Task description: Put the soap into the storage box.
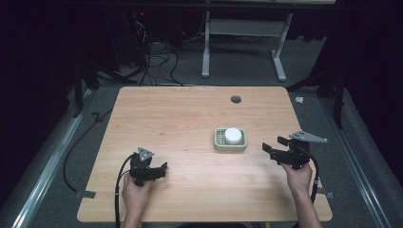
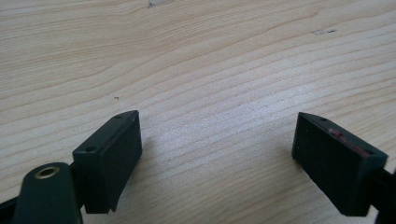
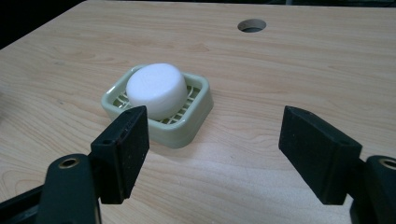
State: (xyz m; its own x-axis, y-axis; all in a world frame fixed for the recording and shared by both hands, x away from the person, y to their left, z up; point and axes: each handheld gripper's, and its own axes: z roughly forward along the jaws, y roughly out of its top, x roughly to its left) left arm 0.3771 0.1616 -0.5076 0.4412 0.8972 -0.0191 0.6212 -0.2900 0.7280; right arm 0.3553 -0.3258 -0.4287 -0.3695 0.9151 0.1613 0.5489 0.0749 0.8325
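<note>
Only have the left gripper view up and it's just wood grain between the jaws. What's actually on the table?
Observer: A pale green soap dish sits right of the table's centre, with a white round bar of soap lying in it.
Operator: Where's the right gripper relative to it?
Observer: The right gripper is to the right of the dish, jaws apart and pointed toward it, not touching it.
Operator: Anything else on the tabletop?
Observer: A round cable hole near the far edge of the wooden table.
Operator: And my left gripper from above?
Observer: The left gripper is held near the front left, jaws open over bare wood.
</note>
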